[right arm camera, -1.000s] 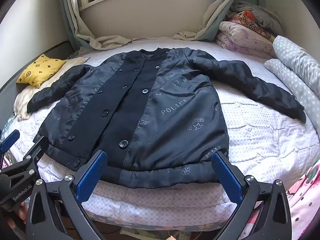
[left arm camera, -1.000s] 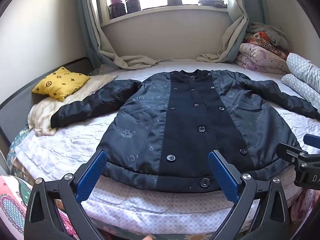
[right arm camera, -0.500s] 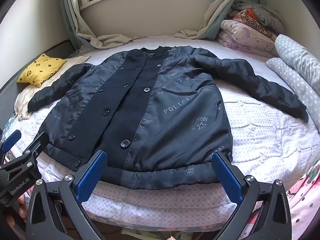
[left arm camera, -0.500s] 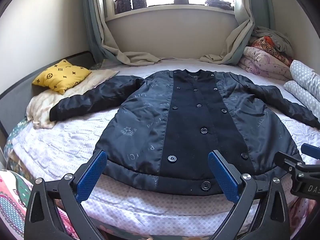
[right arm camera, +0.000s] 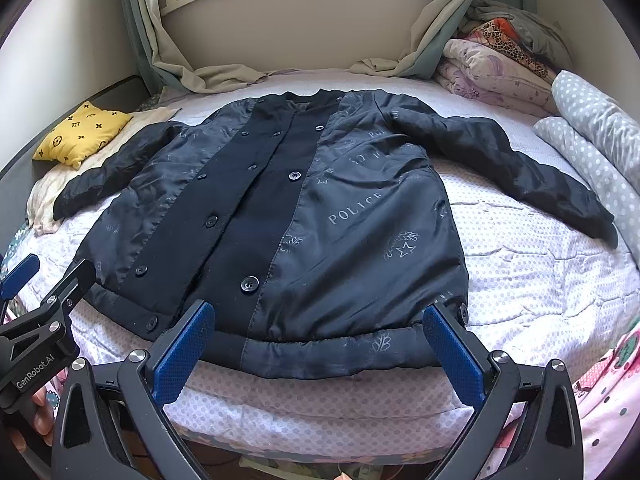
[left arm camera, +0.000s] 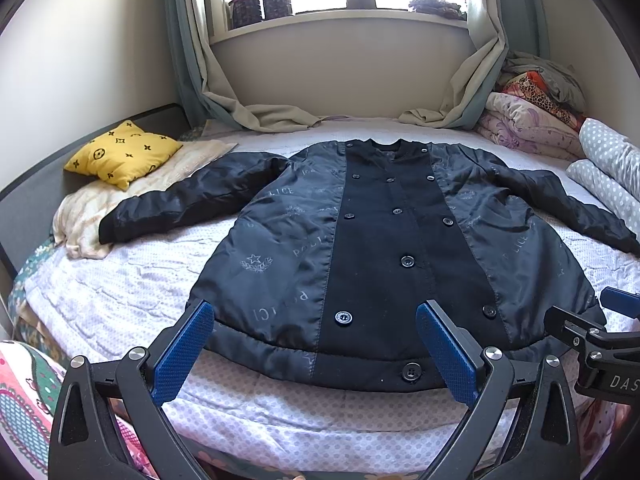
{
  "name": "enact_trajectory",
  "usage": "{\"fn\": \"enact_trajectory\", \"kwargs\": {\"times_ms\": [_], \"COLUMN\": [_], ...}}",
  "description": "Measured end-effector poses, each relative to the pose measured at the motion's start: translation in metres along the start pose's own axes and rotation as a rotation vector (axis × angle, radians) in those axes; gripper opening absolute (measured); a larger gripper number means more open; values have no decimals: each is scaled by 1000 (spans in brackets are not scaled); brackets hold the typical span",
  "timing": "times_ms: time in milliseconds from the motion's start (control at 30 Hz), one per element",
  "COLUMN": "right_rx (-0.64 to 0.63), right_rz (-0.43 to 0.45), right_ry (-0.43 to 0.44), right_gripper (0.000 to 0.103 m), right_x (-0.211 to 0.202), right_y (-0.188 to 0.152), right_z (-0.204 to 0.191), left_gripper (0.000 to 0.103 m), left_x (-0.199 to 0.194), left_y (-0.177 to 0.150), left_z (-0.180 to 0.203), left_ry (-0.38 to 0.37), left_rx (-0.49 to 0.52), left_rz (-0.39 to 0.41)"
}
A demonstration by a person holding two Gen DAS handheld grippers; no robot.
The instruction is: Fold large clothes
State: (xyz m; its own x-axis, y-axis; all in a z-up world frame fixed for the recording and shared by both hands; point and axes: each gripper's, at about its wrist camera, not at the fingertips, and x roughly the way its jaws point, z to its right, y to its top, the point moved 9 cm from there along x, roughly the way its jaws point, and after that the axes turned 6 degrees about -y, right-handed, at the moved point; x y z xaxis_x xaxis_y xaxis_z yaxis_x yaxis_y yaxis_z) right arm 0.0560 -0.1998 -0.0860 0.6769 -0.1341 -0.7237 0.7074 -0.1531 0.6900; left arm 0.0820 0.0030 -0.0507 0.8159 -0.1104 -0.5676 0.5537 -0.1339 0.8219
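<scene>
A large dark navy jacket [left arm camera: 376, 240] lies flat on the bed, front up, buttoned, both sleeves spread out to the sides; it also shows in the right wrist view [right arm camera: 304, 216]. My left gripper [left arm camera: 316, 352] is open and empty, just in front of the jacket's hem at its left half. My right gripper [right arm camera: 320, 352] is open and empty, in front of the hem at its right half. Each gripper shows at the edge of the other's view.
The bed [left arm camera: 132, 304] has a white dotted cover. A yellow pillow [left arm camera: 120, 154] lies on a cream blanket at the left. Folded quilts [right arm camera: 492, 68] and dotted rolled bedding [right arm camera: 592, 128] are stacked at the right. Curtains and a window sill with jars are behind.
Both grippers have moved a little closer to the jacket's hem and tilted slightly upward. The jacket has not moved. Both grippers stay open.
</scene>
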Motion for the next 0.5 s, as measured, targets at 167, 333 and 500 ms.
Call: {"fn": "enact_trajectory", "kwargs": {"times_ms": [167, 333, 500], "right_rx": [-5, -7, -5], "right_rz": [-5, -16, -14], "right_ry": [2, 4, 4], "right_gripper": [103, 103, 103], "right_x": [2, 5, 5], "right_y": [-1, -3, -3], "right_z": [-1, -3, -3], "left_gripper": [103, 103, 103], "left_x": [1, 2, 2], "left_y": [-2, -3, -3], "left_z": [0, -2, -2], "left_ry": [-2, -5, -5], "left_rx": [1, -7, -3], "left_rz": [-6, -12, -13]}}
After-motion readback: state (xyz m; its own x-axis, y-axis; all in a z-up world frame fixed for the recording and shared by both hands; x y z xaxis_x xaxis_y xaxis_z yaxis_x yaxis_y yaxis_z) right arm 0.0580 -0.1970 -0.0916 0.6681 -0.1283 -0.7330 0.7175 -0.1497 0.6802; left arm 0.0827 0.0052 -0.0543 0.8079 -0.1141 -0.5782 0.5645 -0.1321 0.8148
